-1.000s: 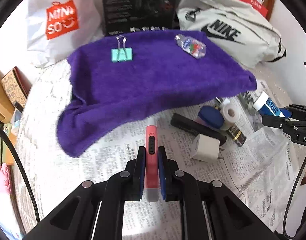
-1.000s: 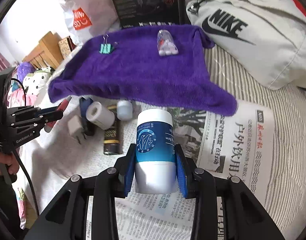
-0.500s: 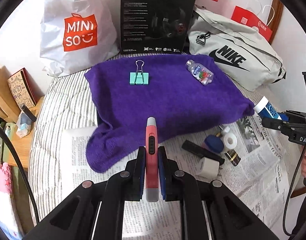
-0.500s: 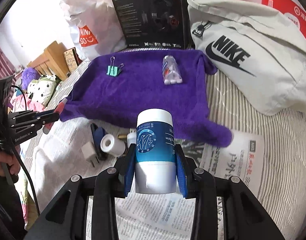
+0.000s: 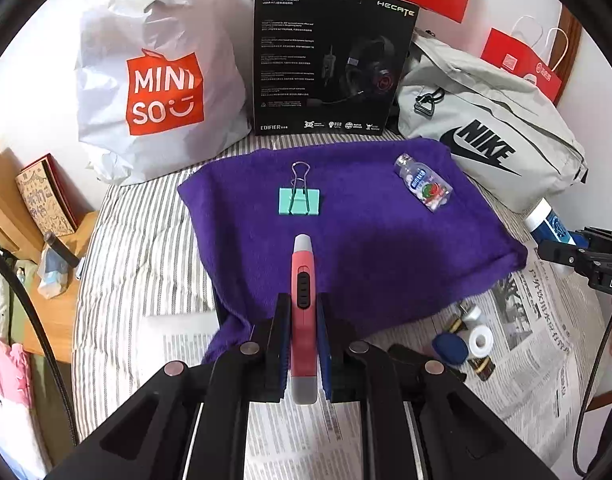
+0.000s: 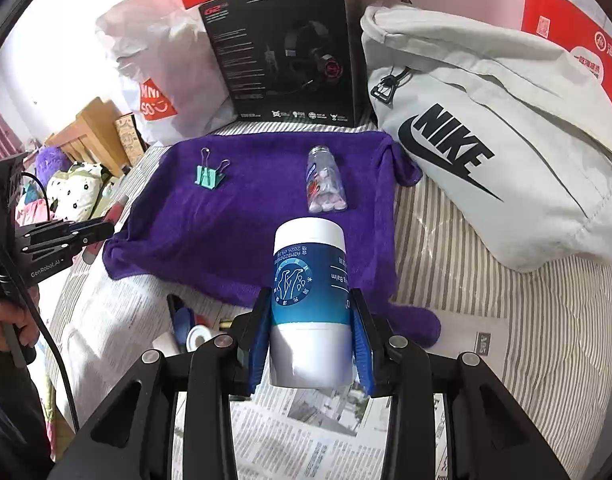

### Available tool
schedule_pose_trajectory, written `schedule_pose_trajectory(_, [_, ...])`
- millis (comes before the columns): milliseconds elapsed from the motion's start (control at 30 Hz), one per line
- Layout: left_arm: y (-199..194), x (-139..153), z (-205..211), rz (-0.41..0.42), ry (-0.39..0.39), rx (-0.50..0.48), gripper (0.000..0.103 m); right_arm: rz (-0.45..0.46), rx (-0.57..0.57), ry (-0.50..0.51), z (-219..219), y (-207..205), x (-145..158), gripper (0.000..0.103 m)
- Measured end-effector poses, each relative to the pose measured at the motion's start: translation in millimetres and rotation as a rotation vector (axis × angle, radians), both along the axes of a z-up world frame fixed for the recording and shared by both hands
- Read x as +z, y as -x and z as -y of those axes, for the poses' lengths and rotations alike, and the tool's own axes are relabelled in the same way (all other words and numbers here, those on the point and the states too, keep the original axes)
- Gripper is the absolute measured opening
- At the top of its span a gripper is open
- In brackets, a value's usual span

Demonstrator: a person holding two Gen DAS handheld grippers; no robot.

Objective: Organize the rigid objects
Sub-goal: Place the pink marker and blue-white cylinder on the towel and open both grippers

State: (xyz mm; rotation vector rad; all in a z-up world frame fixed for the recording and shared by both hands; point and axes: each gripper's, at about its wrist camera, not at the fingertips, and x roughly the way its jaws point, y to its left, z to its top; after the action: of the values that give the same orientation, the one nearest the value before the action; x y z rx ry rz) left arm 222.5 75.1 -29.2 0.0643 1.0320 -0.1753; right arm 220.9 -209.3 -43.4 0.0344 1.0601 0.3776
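Both tools raised, L tool (image 5: 302,344) clamps cutter (image 5: 303,304) lengthwise, R tool (image 6: 309,336) clamps tube (image 6: 309,300), cap fwd.

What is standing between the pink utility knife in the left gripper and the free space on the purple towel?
Nothing visible. The pink utility knife points at open purple towel; the green binder clip and small clear bottle lie farther back, apart from it.

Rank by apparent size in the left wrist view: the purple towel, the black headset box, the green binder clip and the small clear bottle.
1. purple towel
2. black headset box
3. and 4. green binder clip and small clear bottle look about alike; no clear ranking.
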Motion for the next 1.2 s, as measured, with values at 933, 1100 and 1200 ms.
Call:
schedule_pose_trajectory(933, [-85.0,-55.1,-8.5,-0.101,-0.002,0.040,0.012,-0.105,-0.028,0.104,-28.5,-75.8,-69.0,0.037])
schedule_pose_trajectory(1100, [-94.5,-65.7,-14.3,-0.116,0.000,0.061,0.012,-0.121,-0.022,0.112,-32.7,-81.8,-79.0,0.037])
schedule_pose_trajectory(1200, [-98.9,-70.8,-13.5,-0.122,-0.009,0.057,0.012,-0.118,-0.014,0.116,-35.9,-84.1,-83.2,0.037])
